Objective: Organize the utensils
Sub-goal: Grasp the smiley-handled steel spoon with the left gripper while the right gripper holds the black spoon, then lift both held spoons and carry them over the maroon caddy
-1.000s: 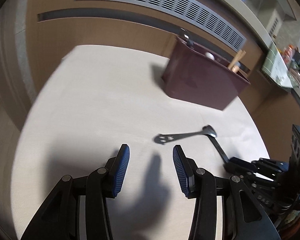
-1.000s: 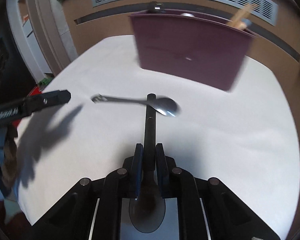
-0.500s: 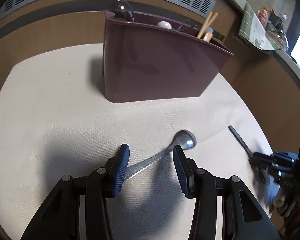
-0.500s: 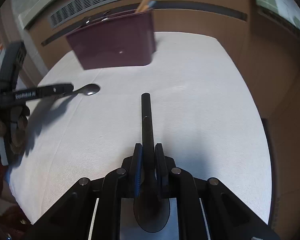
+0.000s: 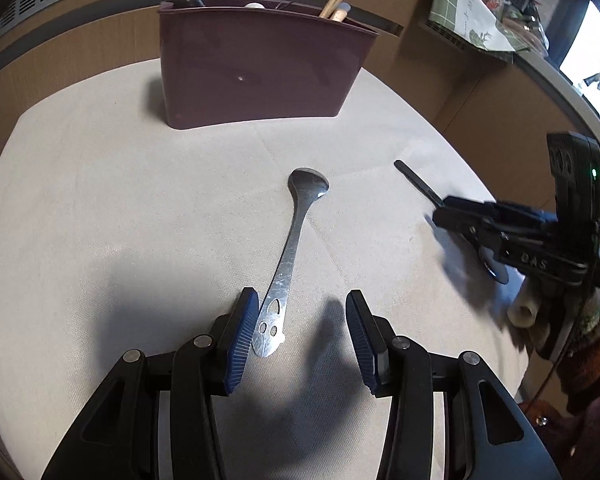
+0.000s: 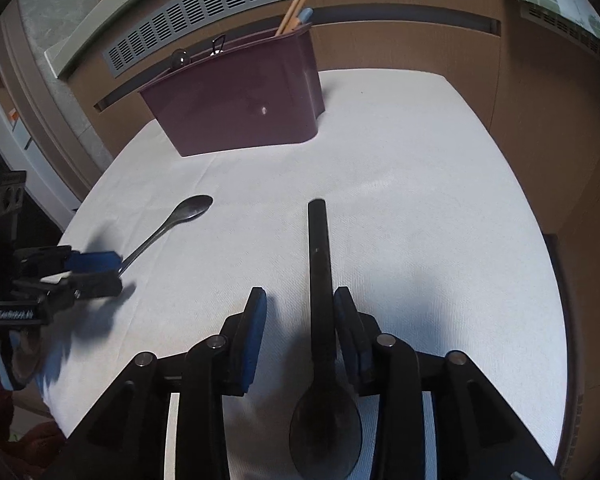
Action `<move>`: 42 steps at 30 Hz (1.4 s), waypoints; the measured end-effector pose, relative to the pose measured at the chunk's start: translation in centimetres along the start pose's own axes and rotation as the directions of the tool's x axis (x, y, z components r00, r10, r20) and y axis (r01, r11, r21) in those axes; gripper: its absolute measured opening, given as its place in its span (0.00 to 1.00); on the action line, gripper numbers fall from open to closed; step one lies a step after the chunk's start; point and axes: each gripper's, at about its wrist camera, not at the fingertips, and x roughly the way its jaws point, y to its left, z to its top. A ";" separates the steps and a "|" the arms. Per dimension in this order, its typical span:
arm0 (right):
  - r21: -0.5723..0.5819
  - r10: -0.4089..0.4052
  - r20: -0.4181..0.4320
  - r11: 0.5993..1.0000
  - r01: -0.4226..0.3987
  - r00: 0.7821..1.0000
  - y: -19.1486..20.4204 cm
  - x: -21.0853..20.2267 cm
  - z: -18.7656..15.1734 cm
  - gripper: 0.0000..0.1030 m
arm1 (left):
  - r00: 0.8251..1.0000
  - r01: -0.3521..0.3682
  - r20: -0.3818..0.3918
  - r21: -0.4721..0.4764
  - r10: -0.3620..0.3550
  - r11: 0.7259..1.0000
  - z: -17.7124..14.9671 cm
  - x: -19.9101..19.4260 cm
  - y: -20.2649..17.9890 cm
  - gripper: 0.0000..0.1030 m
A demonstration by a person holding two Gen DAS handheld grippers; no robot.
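A metal spoon [image 5: 296, 240] lies on the white cloth, bowl toward the maroon utensil holder [image 5: 260, 68]. My left gripper [image 5: 302, 332] stands open over its handle end, which sits close to the left pad [image 5: 242, 336]. In the right wrist view a black spoon [image 6: 320, 272] lies between the fingers of my right gripper [image 6: 300, 328], whose jaws are opening. The handle runs along the right pad [image 6: 346, 320], and the left pad is clear of it. The metal spoon [image 6: 180, 216] and my left gripper [image 6: 96, 268] show at the left, the holder [image 6: 240, 100] behind.
Wooden chopsticks [image 6: 296, 8] and other utensils stick out of the holder. A brown wall with a vent grille [image 6: 260, 12] runs behind the table. The cloth's edge [image 6: 548, 280] drops off at the right. A cluttered counter [image 5: 500, 8] is at the far right.
My right gripper's jaws have parted from the black spoon they were shut on. My left gripper has moved over the metal spoon, whose handle now lies between its fingers.
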 end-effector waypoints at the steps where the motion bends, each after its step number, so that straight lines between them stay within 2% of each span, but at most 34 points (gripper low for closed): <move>1: -0.007 -0.014 -0.002 1.000 0.014 1.000 0.1 0.3 0.3 0.29 | 1.000 -0.009 0.000 0.006 0.009 1.000 0.3 0.2 -0.2 0.45; 2: -0.020 -0.030 -0.001 0.999 0.030 1.000 0.2 0.6 0.7 0.27 | 1.000 -0.015 0.000 0.011 0.015 1.000 0.6 0.4 -0.3 0.45; 4: -0.067 -0.077 -0.001 0.995 0.077 0.997 0.8 1.2 1.2 0.14 | 0.999 -0.033 0.002 0.041 0.033 0.999 1.4 1.2 -0.8 0.45; 5: -0.081 -0.083 -0.001 0.993 0.083 0.997 1.0 1.3 1.2 0.11 | 0.999 -0.044 0.005 0.068 0.044 0.997 2.1 1.7 -1.1 0.45; 10: -0.036 -0.047 0.012 0.998 0.047 0.999 0.6 0.3 0.5 0.11 | 0.994 -0.104 -0.007 0.195 0.107 0.975 5.1 4.0 -2.6 0.45; 13: 0.006 -0.045 0.032 0.999 0.045 0.998 -0.2 -1.2 -0.2 0.11 | 0.993 -0.112 -0.021 0.222 0.119 0.969 6.3 4.8 -3.0 0.45; 18: 0.026 -0.071 0.075 0.997 0.069 0.995 -1.1 -3.3 -0.9 0.11 | 0.989 -0.116 -0.067 0.220 0.133 0.969 7.7 5.3 -3.2 0.45; 22: 0.037 -0.076 0.108 0.997 0.073 0.991 -1.4 -4.5 -1.1 0.11 | 0.988 -0.122 -0.065 0.217 0.139 0.968 7.7 5.1 -3.3 0.45; 24: 0.045 -0.081 0.124 0.996 0.076 0.989 -1.6 -4.9 -1.1 0.11 | 0.990 -0.124 -0.042 0.205 0.135 0.971 7.6 5.1 -3.3 0.45; 28: 0.064 -0.088 0.141 0.995 0.080 0.986 -1.7 -5.2 -1.3 0.11 | 0.987 -0.157 0.054 0.163 0.150 0.974 6.3 4.4 -3.2 0.45; 31: 0.084 -0.091 0.141 0.993 0.079 0.986 -1.7 -5.2 -1.6 0.11 | 0.982 -0.180 0.078 0.139 0.170 0.974 5.9 4.6 -4.3 0.45; 33: 0.092 -0.090 0.144 0.993 0.077 0.985 -1.8 -5.4 -1.8 0.11 | 0.982 -0.182 0.076 0.126 0.174 0.975 6.1 4.6 -4.3 0.43; 34: 0.092 -0.093 0.147 0.993 0.080 0.985 -1.8 -5.6 -1.8 0.11 | 0.981 -0.186 0.076 0.122 0.178 0.975 6.2 4.6 -4.3 0.38; 35: 0.093 -0.097 0.149 0.992 0.084 0.984 -1.8 -5.7 -1.9 0.11 | 0.980 -0.190 0.077 0.120 0.181 0.975 6.1 4.4 -4.2 0.29; 39: 0.113 -0.101 0.159 0.990 0.084 0.982 -2.2 -6.0 -1.9 0.11 | 0.980 -0.189 0.077 0.089 0.182 0.978 5.9 3.4 -3.8 0.28; 42: 0.119 -0.098 0.166 0.990 0.078 0.981 -2.2 -6.3 -1.9 0.11 | 0.984 -0.151 0.099 0.035 0.147 0.988 5.5 2.0 -3.3 0.28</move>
